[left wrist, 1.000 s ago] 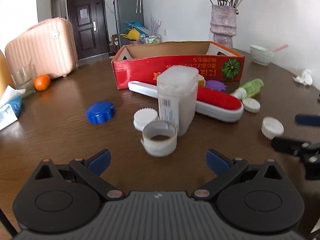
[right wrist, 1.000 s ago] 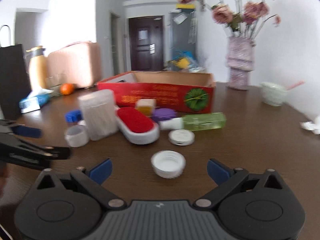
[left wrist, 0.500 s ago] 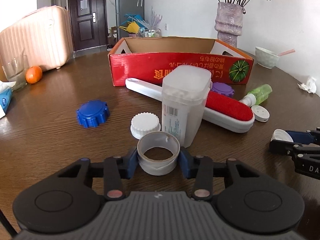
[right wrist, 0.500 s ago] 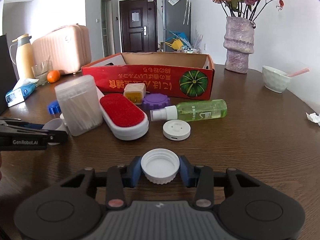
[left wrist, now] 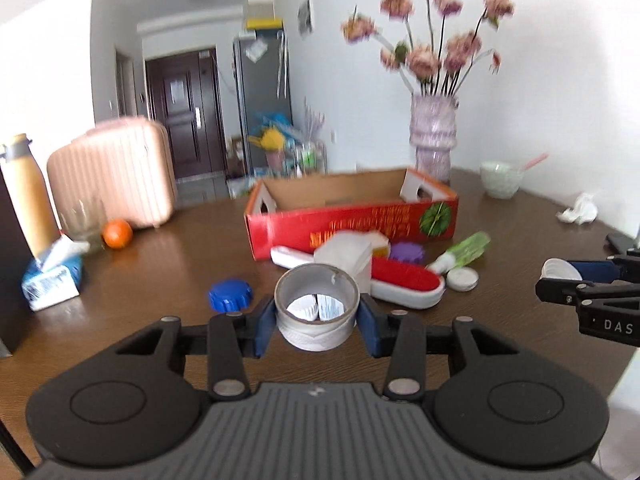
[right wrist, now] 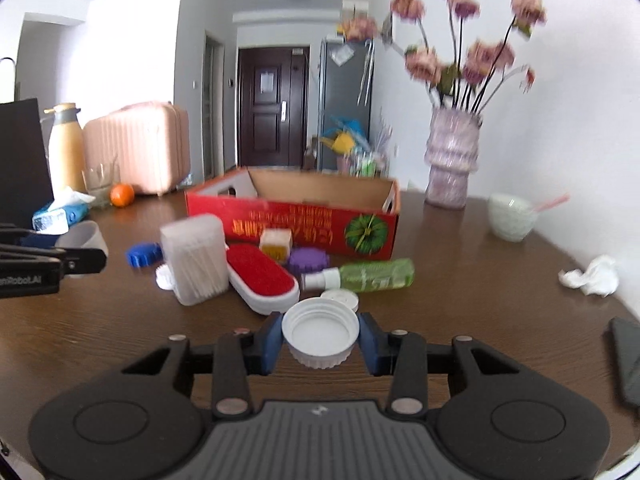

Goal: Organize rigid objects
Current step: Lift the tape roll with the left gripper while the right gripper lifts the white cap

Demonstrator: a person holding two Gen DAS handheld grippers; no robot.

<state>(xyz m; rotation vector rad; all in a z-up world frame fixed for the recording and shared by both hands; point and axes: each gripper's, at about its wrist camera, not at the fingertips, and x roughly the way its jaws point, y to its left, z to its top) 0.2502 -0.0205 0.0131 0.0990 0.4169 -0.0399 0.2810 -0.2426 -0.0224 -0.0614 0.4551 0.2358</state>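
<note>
Blue pads of the left gripper pressed against both sides of a grey tape ring, jaws closed to the ring's width, ring held open end up and raised off the wooden table; right gripper likewise clamped on a white ribbed cap, hollow side up, also lifted clear of the wood; in the left view the right gripper shows at 3 o'clock with the cap's rim between its fingers. Outward from the tape ring, left view: blue cap at 10 o'clock on the table; clear swab box at 12 o'clock, just behind the ring; red lint brush at 1 o'clock, lying flat beside the box; small white disc and green spray bottle at 2 o'clock, the bottle on its side; purple cap behind the brush. Red cardboard box farther at 12 o'clock, open top, interior bare cardboard as far as visible. Beyond: vase of pink flowers at 1 o'clock; pale bowl at 2 o'clock; orange and tissue pack at 10 o'clock. Both views motion-blurred.
</note>
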